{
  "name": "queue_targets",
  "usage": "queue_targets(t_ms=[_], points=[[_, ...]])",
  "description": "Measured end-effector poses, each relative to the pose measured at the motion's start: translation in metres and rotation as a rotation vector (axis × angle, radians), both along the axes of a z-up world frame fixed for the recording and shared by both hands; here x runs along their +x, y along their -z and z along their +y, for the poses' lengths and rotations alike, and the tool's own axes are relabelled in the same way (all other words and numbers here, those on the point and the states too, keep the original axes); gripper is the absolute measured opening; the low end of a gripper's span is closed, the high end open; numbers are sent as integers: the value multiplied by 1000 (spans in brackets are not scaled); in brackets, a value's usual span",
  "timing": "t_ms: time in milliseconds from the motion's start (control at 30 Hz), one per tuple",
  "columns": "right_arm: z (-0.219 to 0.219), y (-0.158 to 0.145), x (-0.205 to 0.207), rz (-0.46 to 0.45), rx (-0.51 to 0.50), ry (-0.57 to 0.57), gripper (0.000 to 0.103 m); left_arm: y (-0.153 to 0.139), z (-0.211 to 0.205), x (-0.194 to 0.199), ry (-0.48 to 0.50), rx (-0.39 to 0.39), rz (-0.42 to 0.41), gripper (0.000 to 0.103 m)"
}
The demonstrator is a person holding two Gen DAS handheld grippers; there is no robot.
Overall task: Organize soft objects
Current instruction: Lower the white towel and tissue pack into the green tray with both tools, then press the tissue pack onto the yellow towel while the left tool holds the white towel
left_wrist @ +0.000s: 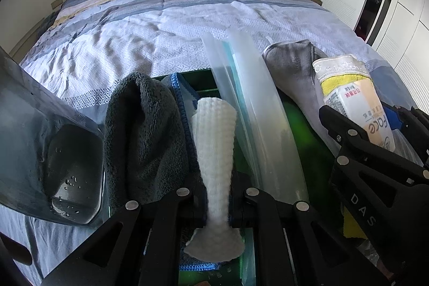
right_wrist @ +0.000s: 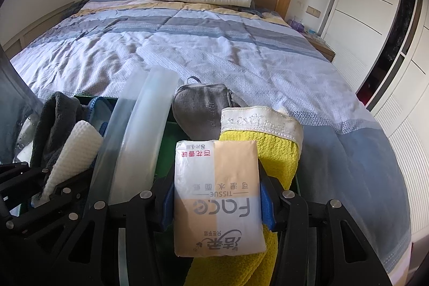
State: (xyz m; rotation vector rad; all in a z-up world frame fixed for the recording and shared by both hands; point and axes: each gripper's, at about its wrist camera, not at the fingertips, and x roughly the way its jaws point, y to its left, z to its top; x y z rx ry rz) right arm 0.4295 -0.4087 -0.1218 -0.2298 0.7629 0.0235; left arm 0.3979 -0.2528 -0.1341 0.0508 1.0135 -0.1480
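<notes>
Bed [right_wrist: 214, 50] behind, right gripper [right_wrist: 217, 201] clamping tissue pack [right_wrist: 217, 195]

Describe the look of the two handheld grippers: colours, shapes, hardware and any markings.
Both are black linkage mechanisms with triangular cut-outs and round silver pivot pins. The left gripper shows slim black fingers. The right gripper carries blue pads on the inner faces of its fingers. Seen from the left wrist camera, the right gripper's side bears pale letters reading "DAS". No cables, hands or sleeves are visible.

You get bright daylight across the bed [left_wrist: 134, 44], sharp focus throughout, strong fisheye bending and dark corners.
</notes>
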Motion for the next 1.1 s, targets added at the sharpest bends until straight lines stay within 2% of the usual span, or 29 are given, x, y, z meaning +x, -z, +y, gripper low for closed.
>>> queue_targets(t_ms=[1100], points=[[6,4,3,7,-18,-34,50,6,1,3,-2,-11,20,8]])
